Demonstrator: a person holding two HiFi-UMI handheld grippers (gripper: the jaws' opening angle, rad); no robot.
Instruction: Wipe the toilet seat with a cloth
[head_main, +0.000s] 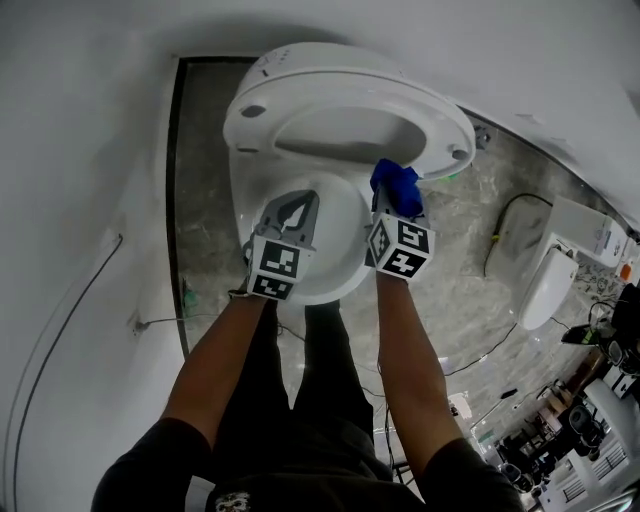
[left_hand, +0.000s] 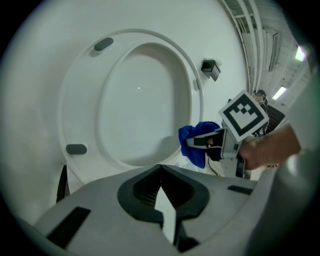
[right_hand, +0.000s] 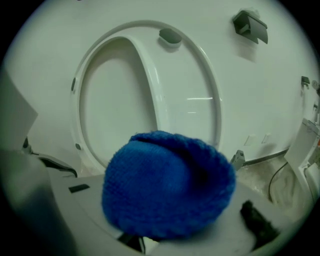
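Your right gripper (head_main: 398, 207) pinches the blue cloth (head_main: 393, 180) in its jaws, just at the right edge of the raised seat (head_main: 300, 92), while your left gripper (head_main: 291, 206) hangs over the bowl (head_main: 341, 240) with jaws pressed together on nothing.

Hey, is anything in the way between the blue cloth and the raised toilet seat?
Nothing visible. The blue cloth, held by the right gripper, is right at the lower rim of the raised toilet seat. The left gripper, shut and empty, is off to one side.
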